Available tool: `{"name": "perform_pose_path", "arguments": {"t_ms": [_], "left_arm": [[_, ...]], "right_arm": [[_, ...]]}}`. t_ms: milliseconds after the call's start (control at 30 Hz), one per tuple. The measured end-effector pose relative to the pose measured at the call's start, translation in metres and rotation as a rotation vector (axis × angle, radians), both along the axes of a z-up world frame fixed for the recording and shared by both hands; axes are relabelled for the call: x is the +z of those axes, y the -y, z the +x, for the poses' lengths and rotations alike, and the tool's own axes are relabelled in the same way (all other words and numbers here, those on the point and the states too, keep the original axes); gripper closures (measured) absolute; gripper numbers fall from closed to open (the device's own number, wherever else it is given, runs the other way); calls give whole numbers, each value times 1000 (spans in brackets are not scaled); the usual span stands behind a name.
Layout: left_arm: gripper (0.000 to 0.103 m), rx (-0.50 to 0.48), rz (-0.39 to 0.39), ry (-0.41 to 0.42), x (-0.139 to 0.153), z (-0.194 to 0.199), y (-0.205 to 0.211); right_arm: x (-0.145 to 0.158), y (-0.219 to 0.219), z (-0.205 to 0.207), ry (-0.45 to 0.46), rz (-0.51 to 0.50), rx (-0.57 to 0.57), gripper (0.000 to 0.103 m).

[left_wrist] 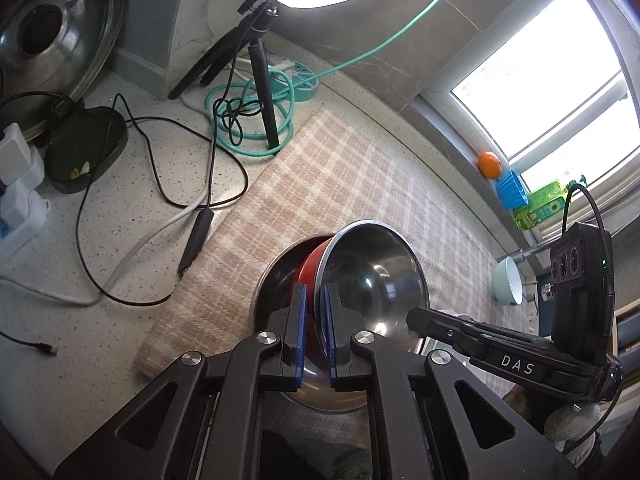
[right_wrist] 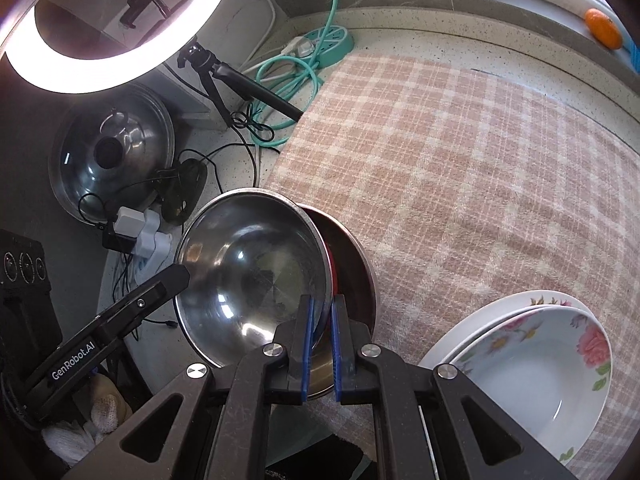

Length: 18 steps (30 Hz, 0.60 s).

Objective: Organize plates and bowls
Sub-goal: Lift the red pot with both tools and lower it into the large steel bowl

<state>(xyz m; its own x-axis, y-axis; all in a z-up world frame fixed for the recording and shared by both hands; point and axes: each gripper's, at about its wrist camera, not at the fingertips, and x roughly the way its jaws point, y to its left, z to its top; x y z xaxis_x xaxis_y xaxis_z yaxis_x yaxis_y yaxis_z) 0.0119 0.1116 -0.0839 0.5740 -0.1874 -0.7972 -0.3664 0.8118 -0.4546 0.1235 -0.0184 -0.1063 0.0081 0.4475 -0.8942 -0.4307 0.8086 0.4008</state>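
Both tools are clamping the same steel bowl (left_wrist: 372, 280) — left tool (left_wrist: 314, 332) pinching its rim on one side, right tool (right_wrist: 321, 344) pinching the opposite rim, jaws nearly closed on the thin wall. Bowl is tilting, sitting partly inside a red bowl (left_wrist: 310, 270) nested in a larger steel bowl (right_wrist: 360, 276) on the checked cloth (right_wrist: 460, 168) covering the bench. Floral plates (right_wrist: 536, 364) are stacking at the cloth's near right edge.

Left tool (left_wrist: 314, 332), right tool (right_wrist: 321, 344) clamped
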Motion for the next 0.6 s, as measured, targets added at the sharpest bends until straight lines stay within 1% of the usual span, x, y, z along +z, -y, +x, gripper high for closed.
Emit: {"name": "perform_pose_path", "arguments": {"t_ms": [367, 600], "left_arm": [[96, -8, 10, -50, -19, -4, -1], [96, -26, 18, -69, -25, -2, 1]], "right_arm": [[-12, -8, -9, 0, -52, 33, 95], [-17, -10, -11, 2, -76, 39, 95]]}}
